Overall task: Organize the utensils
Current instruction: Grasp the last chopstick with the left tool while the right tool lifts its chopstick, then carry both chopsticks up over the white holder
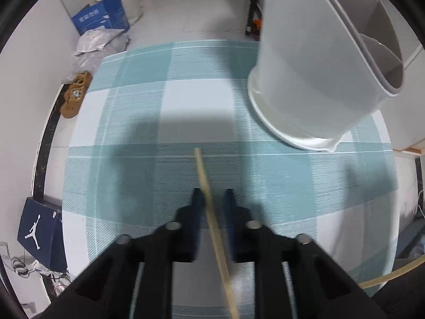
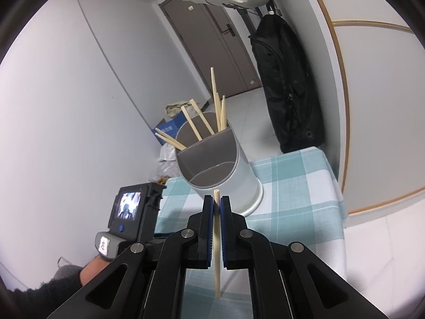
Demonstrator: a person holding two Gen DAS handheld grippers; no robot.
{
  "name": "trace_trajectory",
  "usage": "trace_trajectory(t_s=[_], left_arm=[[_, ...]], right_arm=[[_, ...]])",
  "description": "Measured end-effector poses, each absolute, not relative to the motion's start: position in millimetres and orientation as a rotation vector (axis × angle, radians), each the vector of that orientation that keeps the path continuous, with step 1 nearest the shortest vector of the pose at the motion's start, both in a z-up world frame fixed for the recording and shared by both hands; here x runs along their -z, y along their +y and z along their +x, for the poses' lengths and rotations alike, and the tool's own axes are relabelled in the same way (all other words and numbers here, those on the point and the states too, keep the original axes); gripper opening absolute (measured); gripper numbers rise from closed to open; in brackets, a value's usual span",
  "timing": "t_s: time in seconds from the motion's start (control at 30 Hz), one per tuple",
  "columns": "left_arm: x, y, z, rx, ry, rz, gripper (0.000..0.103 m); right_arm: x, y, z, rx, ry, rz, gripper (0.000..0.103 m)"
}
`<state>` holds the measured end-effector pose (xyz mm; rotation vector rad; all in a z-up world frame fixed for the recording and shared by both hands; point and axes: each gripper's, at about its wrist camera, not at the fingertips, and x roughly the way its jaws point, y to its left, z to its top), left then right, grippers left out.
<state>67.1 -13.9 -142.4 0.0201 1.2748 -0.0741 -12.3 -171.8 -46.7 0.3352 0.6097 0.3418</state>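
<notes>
Right wrist view: one white utensil holder stands on the desk, which has a checked cloth. The holder has three compartments. I count seven wooden chopsticks, all in the compartment farthest from the camera. Their lower ends are hidden inside, so the count is not fully sure. The two nearer compartments look empty. Just in front of the holder, the right tongs are closed on one more chopstick, held upright.

In the left wrist view the holder is cut off by the picture edge. The left tongs are near its base. Their jaws stand apart around one chopstick, and cloth shows between it and the finger nearer the holder. This picture is blurred, so I cannot tell if the other finger touches the chopstick.
</notes>
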Motion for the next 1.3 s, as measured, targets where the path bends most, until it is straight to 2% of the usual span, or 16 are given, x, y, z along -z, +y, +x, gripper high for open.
trace_trajectory(t_s=[0.27,0.77,1.3], left_arm=[[141,0,67,0.102,1.251,-0.066,0.002],[62,-21,11,0.184,0.957,-0.121,0.002],[36,-11,2,0.216,0.856,-0.065,0.001]], right_arm=[[47,-178,-14,-0.330,0.606,0.352,0.004],[46,-166,-15,-0.369,0.581,0.323,0.004],[46,-139,-14,-0.392,0.569,0.292,0.004]])
